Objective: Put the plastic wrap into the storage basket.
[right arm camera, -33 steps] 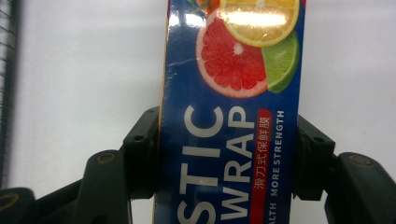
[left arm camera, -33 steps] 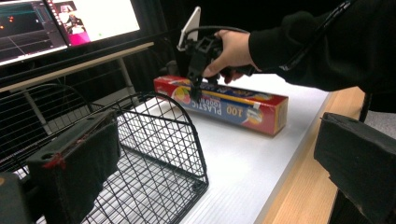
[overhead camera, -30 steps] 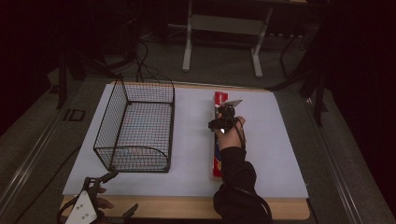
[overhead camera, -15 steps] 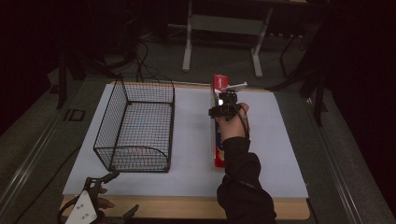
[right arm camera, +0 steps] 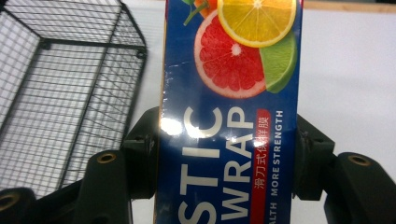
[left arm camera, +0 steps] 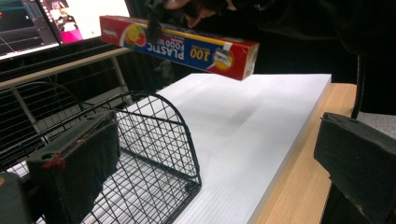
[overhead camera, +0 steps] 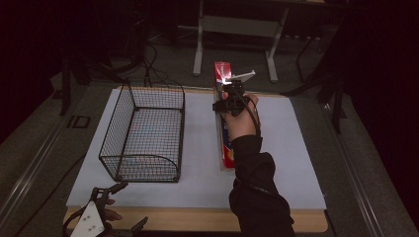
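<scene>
A long red and blue plastic food wrap box (overhead camera: 227, 150) hangs in the air above the white mat (overhead camera: 197, 173), to the right of the black wire basket (overhead camera: 143, 133). My right gripper (overhead camera: 228, 101) is shut on the box near its far half, and an arm in a dark sleeve covers the middle of the box. In the right gripper view both pads (right arm camera: 142, 154) press the sides of the box (right arm camera: 229, 93), with the basket (right arm camera: 60, 93) to the left. My left gripper (overhead camera: 116, 207) stands open at the table's front left corner, nothing between its jaws. In the left gripper view the box (left arm camera: 187, 44) floats above the mat.
The basket (left arm camera: 154, 140) holds nothing and stands on the mat's left half. Wooden table edge (overhead camera: 197, 217) runs along the front. A metal table frame (overhead camera: 237, 24) and cables lie on the dark floor behind. A lit monitor (left arm camera: 46, 18) stands beyond the basket.
My right gripper has risen with the box, which lay on the mat and now hangs above it. The left gripper has stayed where it was.
</scene>
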`<state>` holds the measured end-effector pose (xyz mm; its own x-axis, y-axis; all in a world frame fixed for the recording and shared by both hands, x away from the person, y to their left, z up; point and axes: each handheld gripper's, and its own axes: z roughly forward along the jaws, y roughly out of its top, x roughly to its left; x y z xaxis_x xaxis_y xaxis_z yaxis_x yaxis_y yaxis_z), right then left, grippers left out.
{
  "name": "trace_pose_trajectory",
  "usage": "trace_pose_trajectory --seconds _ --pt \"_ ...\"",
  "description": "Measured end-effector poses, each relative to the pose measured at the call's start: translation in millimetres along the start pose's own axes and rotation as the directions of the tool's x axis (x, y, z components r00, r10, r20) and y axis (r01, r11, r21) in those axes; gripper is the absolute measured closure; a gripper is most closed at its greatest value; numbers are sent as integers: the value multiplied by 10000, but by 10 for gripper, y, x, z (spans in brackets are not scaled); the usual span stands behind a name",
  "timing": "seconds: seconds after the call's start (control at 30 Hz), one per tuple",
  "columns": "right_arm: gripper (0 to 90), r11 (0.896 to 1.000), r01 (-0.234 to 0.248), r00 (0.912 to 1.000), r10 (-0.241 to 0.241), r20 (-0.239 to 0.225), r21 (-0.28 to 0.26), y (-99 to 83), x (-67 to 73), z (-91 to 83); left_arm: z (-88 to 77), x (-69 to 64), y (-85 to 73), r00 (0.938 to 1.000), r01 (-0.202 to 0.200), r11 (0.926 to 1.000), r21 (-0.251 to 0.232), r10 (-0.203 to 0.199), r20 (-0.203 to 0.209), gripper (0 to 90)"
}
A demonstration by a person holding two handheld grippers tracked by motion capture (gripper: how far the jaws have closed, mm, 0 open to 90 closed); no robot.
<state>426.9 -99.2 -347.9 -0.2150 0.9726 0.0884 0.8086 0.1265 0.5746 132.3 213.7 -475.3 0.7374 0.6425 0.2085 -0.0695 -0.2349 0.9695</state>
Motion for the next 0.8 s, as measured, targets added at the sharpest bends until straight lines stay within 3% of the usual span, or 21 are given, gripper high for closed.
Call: trace_pose_trajectory --seconds 0.27,0.47,0.6,0.63,0.67,0.77,0.8 --pt "394 9971 596 9973 -615 -402 -467 90 304 -115 -3 5 -4 10000 -7 10000 -25 7 32 9" --pt "395 9885 1262 9865 -1339 -942 -834 160 591 -200 -11 10 -6 9999 0 10000 -38 0 126 9" --pt "395 9761 1794 9708 -1958 -1386 -1229 192 735 -249 -13 14 -6 9999 8 10000 -41 -7 148 9" --pt "395 9761 1794 9708 -1958 -1386 -1229 192 735 -249 -14 13 -7 9999 -1 10000 -48 1 141 9" --pt "395 9707 1988 9639 -2186 -1519 -1350 206 809 -268 -16 14 -7 9999 14 10000 -59 -13 135 9" --pt "395 9664 2135 9595 -2350 -1553 -1432 221 887 -284 -15 16 -6 9999 35 10000 -74 -34 155 9" --pt "395 9618 2290 9524 -2533 -1695 -1502 239 957 -297 -13 14 -5 9998 31 10000 -88 -29 210 9"
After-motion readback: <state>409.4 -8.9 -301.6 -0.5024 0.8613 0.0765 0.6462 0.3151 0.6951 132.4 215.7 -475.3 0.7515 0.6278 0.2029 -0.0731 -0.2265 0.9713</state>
